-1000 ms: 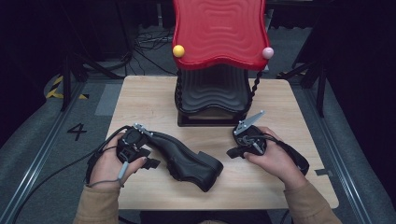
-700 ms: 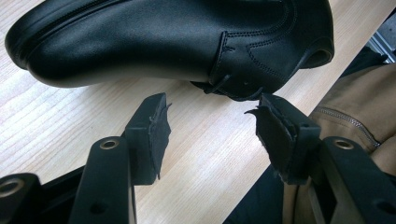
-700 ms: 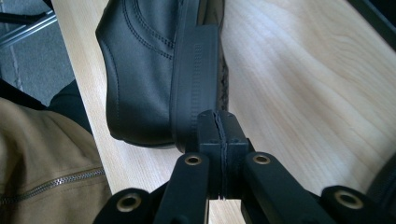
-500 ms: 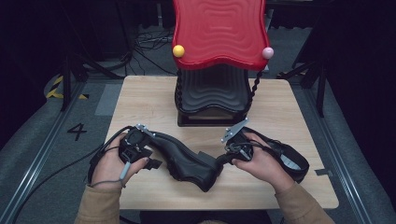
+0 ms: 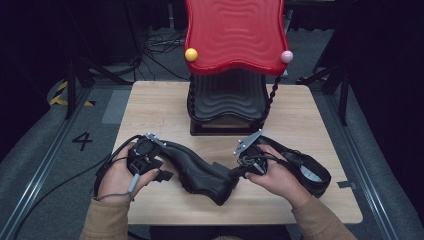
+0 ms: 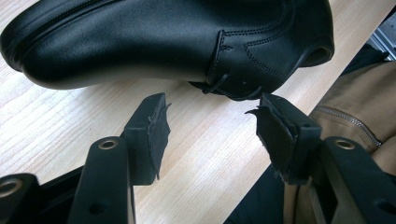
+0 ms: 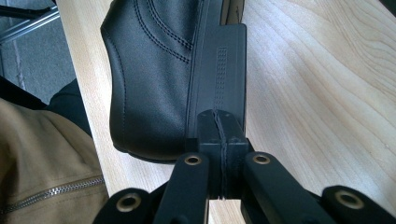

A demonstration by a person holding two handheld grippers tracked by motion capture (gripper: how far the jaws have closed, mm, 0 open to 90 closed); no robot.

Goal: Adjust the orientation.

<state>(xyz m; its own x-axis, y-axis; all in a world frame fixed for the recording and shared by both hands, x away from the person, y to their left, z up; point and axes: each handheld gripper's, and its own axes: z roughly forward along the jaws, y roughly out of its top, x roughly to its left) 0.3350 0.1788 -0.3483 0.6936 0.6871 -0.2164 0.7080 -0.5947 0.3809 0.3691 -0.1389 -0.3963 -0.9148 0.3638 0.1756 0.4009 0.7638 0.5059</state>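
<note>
A black leather shoe (image 5: 200, 172) lies on its side on the wooden table (image 5: 150, 110), between my two hands. My left gripper (image 5: 160, 161) is at its left end. In the left gripper view its jaws (image 6: 210, 121) stand apart with bare table between them, and the shoe (image 6: 163, 37) with its laces lies just past the tips. My right gripper (image 5: 235, 172) points at the shoe's heel. Its jaws (image 7: 222, 116) are pressed together and the tips rest against the heel block of the shoe (image 7: 149, 79). A second black shoe (image 5: 310, 170) lies behind my right hand.
A black wavy stand (image 5: 227, 105) with a big red wavy top (image 5: 235, 35) rises at the table's far middle, with a yellow ball (image 5: 190, 54) and a pink ball (image 5: 286, 56) at its corners. My tan sleeves reach over the table's near edge. Cables trail off to the left.
My right hand has moved left and down, bringing its shut gripper to the shoe's heel and uncovering the second shoe. The left hand and the shoe have stayed put.
</note>
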